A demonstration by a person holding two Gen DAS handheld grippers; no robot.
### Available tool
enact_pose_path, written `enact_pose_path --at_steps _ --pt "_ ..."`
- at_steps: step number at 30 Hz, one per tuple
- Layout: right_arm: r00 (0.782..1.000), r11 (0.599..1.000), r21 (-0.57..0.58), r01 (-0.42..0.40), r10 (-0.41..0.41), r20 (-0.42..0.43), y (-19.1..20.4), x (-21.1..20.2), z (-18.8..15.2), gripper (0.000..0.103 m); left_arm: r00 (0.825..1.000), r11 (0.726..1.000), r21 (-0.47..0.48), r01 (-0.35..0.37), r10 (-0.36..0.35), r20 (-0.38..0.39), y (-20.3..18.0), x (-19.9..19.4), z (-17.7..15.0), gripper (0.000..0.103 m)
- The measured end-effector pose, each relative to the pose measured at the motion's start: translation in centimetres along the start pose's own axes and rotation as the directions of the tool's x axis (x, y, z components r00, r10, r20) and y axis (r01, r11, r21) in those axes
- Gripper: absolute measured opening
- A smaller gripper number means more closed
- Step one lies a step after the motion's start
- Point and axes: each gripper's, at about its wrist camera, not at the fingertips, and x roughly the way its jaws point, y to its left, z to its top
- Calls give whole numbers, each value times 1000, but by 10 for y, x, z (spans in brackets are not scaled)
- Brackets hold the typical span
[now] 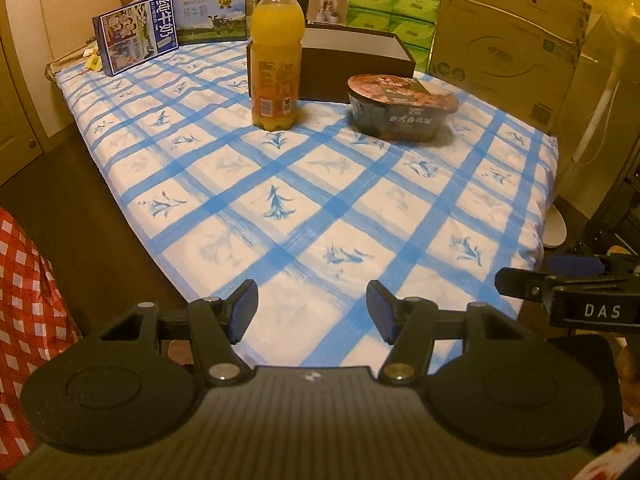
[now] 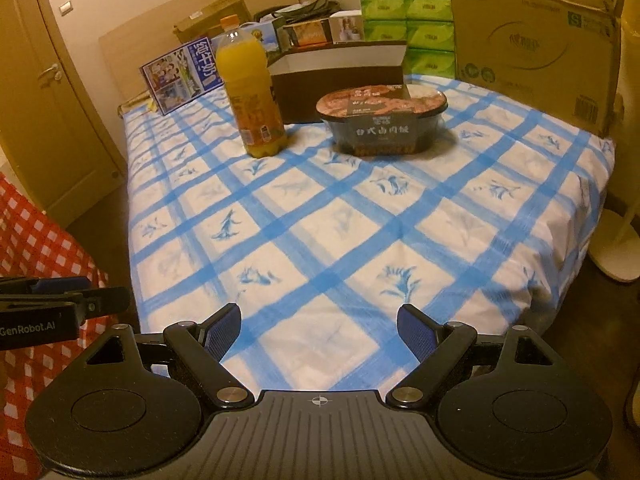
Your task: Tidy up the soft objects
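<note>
A: Both empty? The left gripper [image 1: 312, 312] has its fingers spread, and the right gripper [image 2: 320, 334] likewise.

B: Yes. The blue-checked sheet [image 1: 320, 200] lies flat on the bed: light, limp, probably slippery. Pinch the near hem at both corners.

A white sheet [image 1: 320, 208] with a blue grid and leaf prints lies spread flat over the bed, filling mid-frame, its near corner at bottom centre.
</note>
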Motion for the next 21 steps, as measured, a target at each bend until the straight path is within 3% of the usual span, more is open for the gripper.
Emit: enact_pose_path --at_steps 21 --pt "999 1000 28 -2 4 -38 0 -8 -13 85 999 998 23 50 -50 -10 -18 -11 -17 58"
